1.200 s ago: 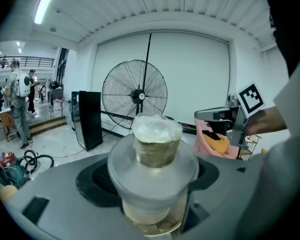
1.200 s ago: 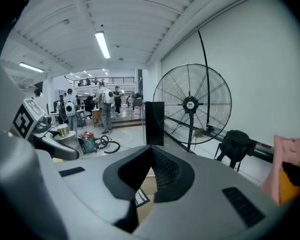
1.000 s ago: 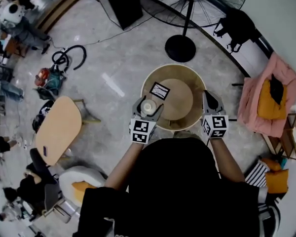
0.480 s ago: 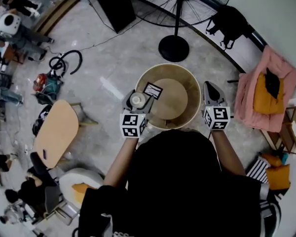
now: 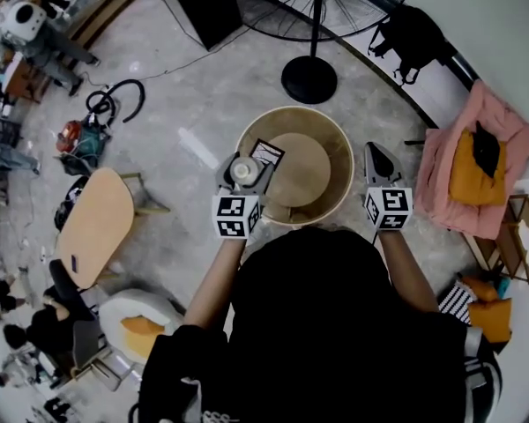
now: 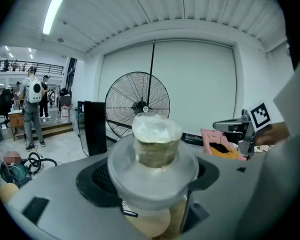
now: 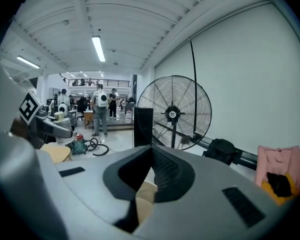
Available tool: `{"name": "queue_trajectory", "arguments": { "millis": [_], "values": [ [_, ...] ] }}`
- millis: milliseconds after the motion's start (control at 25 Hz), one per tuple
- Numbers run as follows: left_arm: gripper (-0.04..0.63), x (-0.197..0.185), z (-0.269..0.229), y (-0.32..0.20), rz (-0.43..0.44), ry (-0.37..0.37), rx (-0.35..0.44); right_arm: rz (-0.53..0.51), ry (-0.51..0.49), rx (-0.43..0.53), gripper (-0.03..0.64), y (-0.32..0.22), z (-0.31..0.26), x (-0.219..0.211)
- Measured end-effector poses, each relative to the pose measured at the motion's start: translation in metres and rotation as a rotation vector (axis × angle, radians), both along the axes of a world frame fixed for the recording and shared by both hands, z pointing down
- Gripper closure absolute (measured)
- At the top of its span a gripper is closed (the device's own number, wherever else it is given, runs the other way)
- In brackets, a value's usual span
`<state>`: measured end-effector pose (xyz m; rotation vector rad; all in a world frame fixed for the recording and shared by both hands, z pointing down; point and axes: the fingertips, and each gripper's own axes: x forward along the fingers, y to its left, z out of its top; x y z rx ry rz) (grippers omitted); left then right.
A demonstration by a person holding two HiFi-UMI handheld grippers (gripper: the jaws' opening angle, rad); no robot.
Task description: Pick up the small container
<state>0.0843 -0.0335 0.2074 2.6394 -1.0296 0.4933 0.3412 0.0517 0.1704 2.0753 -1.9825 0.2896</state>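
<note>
At centre-left of the head view, the left gripper (image 5: 243, 180) has its jaws clamped on the small container (image 5: 241, 171). It's a clear lidded tub with something pale inside, maybe a sauce, hard to tell. It's held up at the left rim of the round table (image 5: 337, 161), just beside a black-bordered card (image 5: 266, 153). Over at centre-right, the right gripper (image 5: 378, 157) has its jaws pressed together on nothing, by the table's right edge.
</note>
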Motion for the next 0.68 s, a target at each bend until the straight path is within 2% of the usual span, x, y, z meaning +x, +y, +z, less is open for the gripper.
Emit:
{"name": "queue_trajectory", "arguments": {
  "millis": [160,680],
  "values": [
    [0.235,0.004,0.004,0.002,-0.007,-0.035,0.022,-0.016,0.000,-0.006,0.603,-0.002,0.004,0.004],
    [0.235,0.022,0.011,0.003,-0.027,-0.032,0.000,-0.029,-0.006,-0.008,0.603,-0.003,0.011,0.025]
  ]
}}
